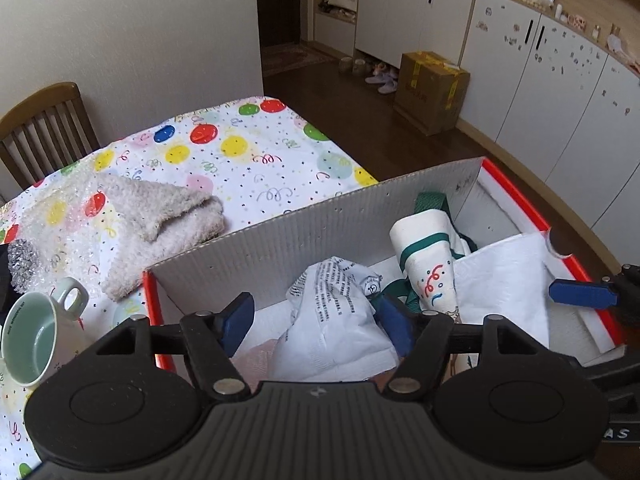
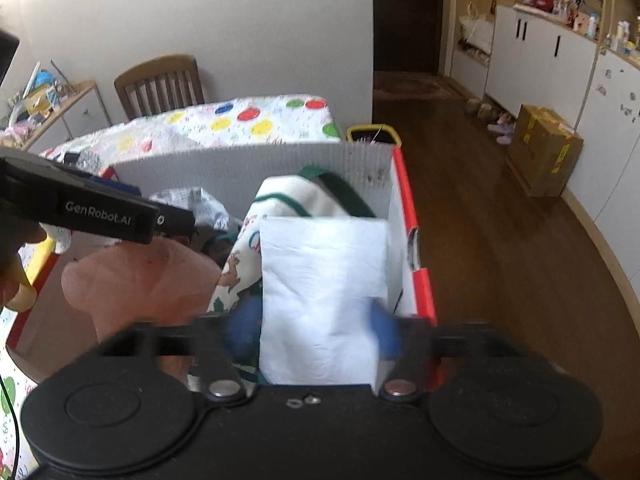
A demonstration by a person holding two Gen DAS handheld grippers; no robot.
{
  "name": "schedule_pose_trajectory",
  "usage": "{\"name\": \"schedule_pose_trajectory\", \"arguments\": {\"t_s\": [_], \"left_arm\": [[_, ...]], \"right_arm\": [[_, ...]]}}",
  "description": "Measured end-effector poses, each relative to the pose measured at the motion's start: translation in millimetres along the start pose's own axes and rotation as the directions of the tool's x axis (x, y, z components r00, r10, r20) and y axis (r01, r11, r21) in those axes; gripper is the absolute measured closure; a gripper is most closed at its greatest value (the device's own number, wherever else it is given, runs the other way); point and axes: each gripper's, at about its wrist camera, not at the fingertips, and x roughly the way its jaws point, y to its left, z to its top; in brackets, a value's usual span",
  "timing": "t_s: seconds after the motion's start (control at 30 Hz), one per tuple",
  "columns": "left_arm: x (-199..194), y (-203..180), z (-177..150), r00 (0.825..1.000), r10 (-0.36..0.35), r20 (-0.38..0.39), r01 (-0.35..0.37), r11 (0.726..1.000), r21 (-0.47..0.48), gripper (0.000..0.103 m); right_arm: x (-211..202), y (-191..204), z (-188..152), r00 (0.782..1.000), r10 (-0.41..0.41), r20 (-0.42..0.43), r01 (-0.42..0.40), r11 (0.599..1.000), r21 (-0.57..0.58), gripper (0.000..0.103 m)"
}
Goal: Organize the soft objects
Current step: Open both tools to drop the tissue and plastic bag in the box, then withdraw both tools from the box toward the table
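Left gripper [image 1: 316,322]: we hold it with jaws apart, blue pads either side of the crumpled printed bag [image 1: 338,320]; we cannot tell whether a pad brushes it, and nothing looks clamped.
Right gripper [image 2: 310,332]: blurred, its jaws spread around the folded white cloth [image 2: 324,292], pads at the edges and seemingly not pressing.
Printed bag: it lies in the box [image 1: 320,216], near the front wall; we judge it light, thin and crinkly, likely to slip, so a pinch on a bunched fold seems best.
White cloth: it sits at the right end of the box against the red-edged wall; soft and limp, it should sag unless taken through its thick folded middle.
Tote bag [image 1: 430,264]: cream with green straps, it stands between the two; floppy, and the straps could snag.
Pink cloth [image 2: 140,280]: it lies at the box's left, under the left gripper's body.
Fuzzy towel [image 1: 160,220]: it is still out on the table [image 1: 256,160], beside bubble wrap [image 1: 52,216]; bulky but light, we would grab a doubled edge.
Mug [image 1: 36,336]: hard and breakable, it lies tipped near the box; we keep clear.
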Motion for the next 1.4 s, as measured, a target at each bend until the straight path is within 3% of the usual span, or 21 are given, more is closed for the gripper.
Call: {"name": "schedule_pose_trajectory", "arguments": {"t_s": [0.53,0.6,0.67,1.13,1.2,1.27,1.4], "left_arm": [[-69.9,13.9,-17.3,0.993,-0.016,0.119,0.021,0.999,-0.04,0.033],[-81.7,16.4,-21.2,0.991,-0.015,0.134,0.022,0.999,-0.046,0.03],[-94.3,19.2,-25.8,0.988,-0.012,0.154,0.02,0.999,-0.048,0.02],[-158.5,74.6,-67.4,0.974,0.045,0.223,-0.006,0.985,-0.174,0.019],[-165.5,87.1,-74.9,0.972,0.048,0.229,-0.004,0.983,-0.186,0.014],[-171.4,100.4,-82.0,0.974,0.05,0.219,-0.005,0.98,-0.198,0.002],[-183.7,134.0,-99.4,0.973,0.067,0.221,-0.018,0.976,-0.217,0.001]], "right_arm": [[-37.2,2.3,8.7,0.995,0.074,0.07,-0.075,0.997,0.012,0.02],[-44.2,4.5,11.2,0.992,0.098,0.08,-0.099,0.995,0.009,0.02],[-51.1,8.5,14.2,0.988,0.125,0.09,-0.126,0.992,0.002,0.019],[-87.0,71.9,30.1,0.952,0.27,0.147,-0.257,0.961,-0.102,0.003],[-88.2,84.2,31.9,0.945,0.291,0.151,-0.275,0.954,-0.116,0.002],[-90.1,97.8,32.9,0.94,0.302,0.156,-0.284,0.95,-0.127,0.001],[-88.1,128.6,37.3,0.935,0.323,0.15,-0.299,0.941,-0.16,0.001]]}}
